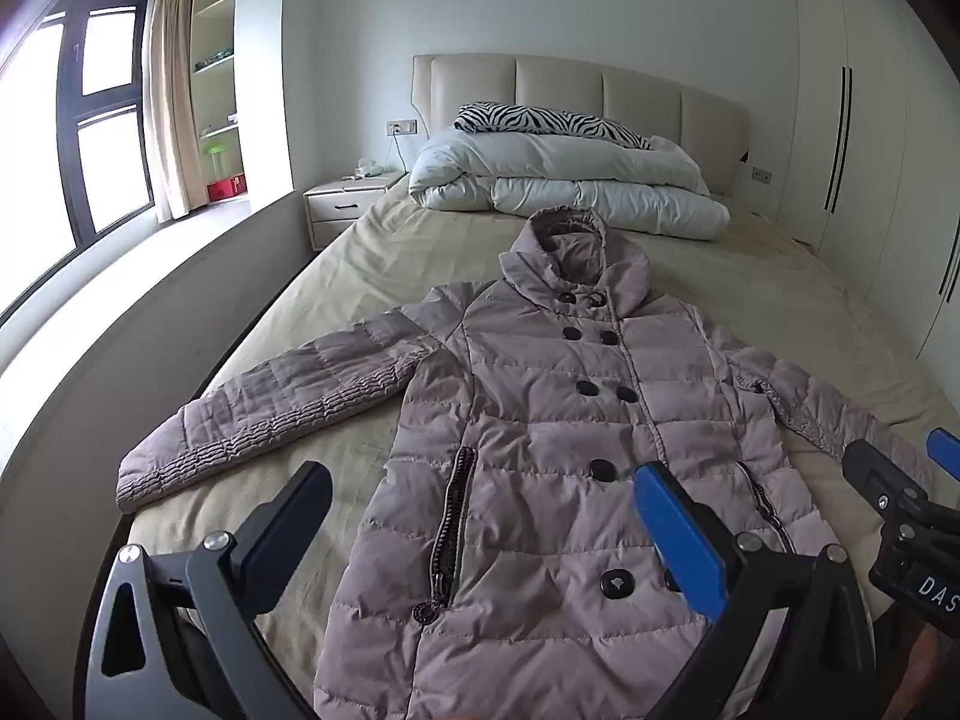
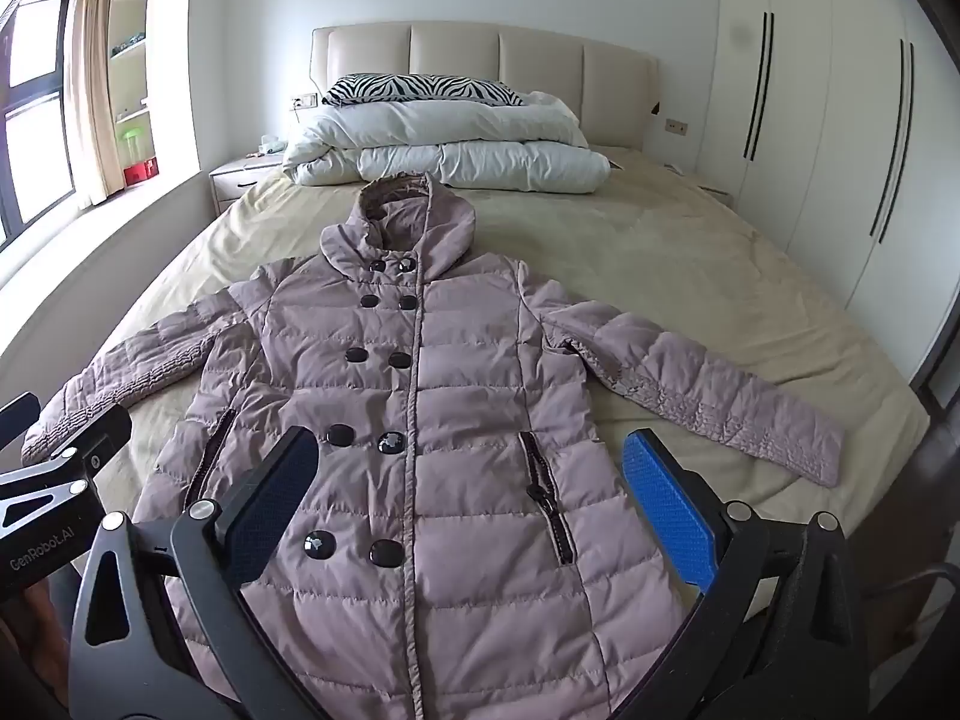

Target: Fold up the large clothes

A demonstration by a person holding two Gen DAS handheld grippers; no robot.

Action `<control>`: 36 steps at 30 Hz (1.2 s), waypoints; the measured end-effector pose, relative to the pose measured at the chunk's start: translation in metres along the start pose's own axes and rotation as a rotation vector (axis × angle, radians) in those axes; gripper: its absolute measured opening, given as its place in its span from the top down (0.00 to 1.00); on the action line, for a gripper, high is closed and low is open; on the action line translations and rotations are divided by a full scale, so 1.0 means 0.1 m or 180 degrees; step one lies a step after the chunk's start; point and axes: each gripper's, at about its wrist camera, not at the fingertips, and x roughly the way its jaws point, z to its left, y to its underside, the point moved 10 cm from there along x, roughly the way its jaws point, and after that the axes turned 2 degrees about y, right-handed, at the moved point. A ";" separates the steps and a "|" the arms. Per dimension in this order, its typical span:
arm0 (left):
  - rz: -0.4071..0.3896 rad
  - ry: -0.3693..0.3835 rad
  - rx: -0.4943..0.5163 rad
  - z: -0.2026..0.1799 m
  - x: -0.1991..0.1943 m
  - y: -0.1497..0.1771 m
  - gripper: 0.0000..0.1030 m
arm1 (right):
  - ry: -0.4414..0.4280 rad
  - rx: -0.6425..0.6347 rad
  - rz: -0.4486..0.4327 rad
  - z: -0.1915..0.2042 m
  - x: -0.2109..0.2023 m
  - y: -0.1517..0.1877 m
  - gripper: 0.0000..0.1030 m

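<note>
Left wrist view: left gripper (image 1: 483,519) was spread wide, nothing between its fingers, hovering over the lower front of the padded coat (image 1: 540,468). Coat lay flat, front up, buttoned, hood (image 1: 576,258) toward 12 o'clock, both sleeves spread out to 9 and 3 o'clock. Right gripper (image 1: 888,468) poked in at 3 o'clock, above the coat's sleeve on that side; only partly in frame here. Around it: folded white duvet (image 1: 570,186) at 12 o'clock past the hood, zebra pillow (image 1: 552,123) on top of it, against the padded headboard (image 1: 576,90). Nightstand (image 1: 348,198) at 10 o'clock, window (image 1: 78,120) and curtain (image 1: 171,96) farther left, wardrobe (image 1: 864,120) at 2 o'clock. Surface was a beige bed sheet (image 1: 390,252), lightly wrinkled.

Right wrist view: right gripper (image 2: 471,495) was also released, fingers wide apart, empty, above the coat's (image 2: 420,420) lower half. Left gripper (image 2: 72,426) sat at 9 o'clock, over the sleeve cuff there; its finger gap could not be read from this side. Duvet (image 2: 444,156) and pillow (image 2: 420,87) at 12 o'clock, wardrobe doors (image 2: 828,120) at 2 o'clock, shelving (image 2: 132,42) at 10 o'clock. Nothing lay on top of the coat.
</note>
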 end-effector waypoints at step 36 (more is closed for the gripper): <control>0.0061 0.0043 -0.0055 -0.01 0.01 0.02 0.00 | 0.0013 -0.0010 0.0053 -0.02 0.12 0.07 0.00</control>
